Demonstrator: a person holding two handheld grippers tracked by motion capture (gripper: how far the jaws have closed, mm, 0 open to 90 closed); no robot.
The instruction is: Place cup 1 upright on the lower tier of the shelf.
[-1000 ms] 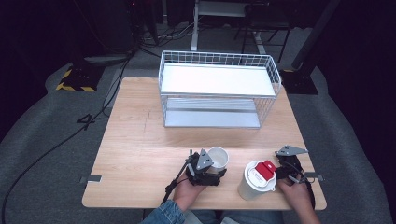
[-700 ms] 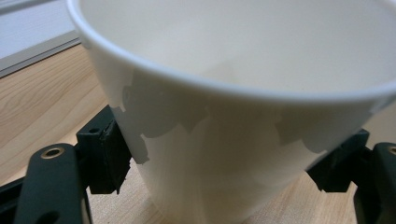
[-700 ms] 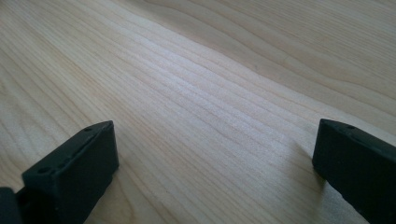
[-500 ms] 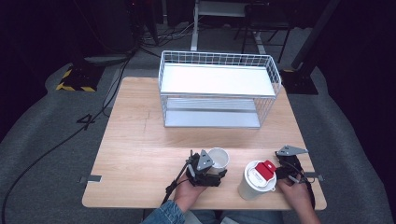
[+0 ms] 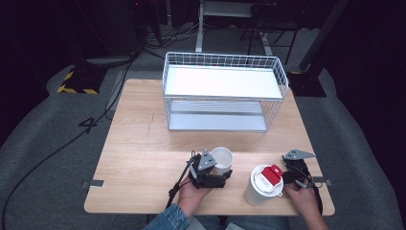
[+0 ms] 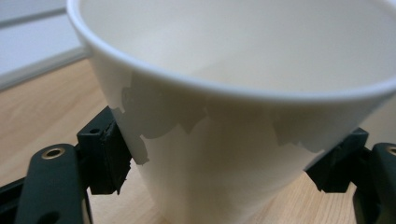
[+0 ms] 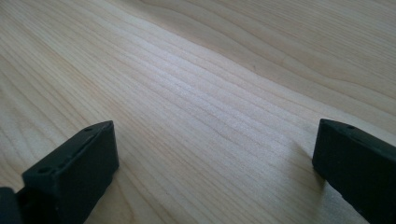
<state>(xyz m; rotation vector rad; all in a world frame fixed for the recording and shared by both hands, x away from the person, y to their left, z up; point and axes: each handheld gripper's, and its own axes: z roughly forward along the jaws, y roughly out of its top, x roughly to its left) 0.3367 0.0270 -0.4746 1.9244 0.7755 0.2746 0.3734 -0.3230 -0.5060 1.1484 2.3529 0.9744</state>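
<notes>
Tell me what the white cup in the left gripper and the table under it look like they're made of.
White cup: probably glossy ceramic or hard plastic, judging by its thick rounded rim and soft sheen; which one is unclear. Table: light wood or wood-look laminate with a matte finish, shown by long grain lines.

One open white cup (image 5: 222, 160), one lidded cup (image 5: 261, 186), one wire rack (image 5: 222, 91), two grippers.

Between the white wire-mesh two-tier rack (image 5: 225, 91) at the far edge and the near row, where a small white paper cup (image 5: 221, 160) and a taller lidded white cup with a red cap (image 5: 263, 184) stand apart, the light wooden table (image 5: 139, 143) offers open passage, widest on its left half.
</notes>
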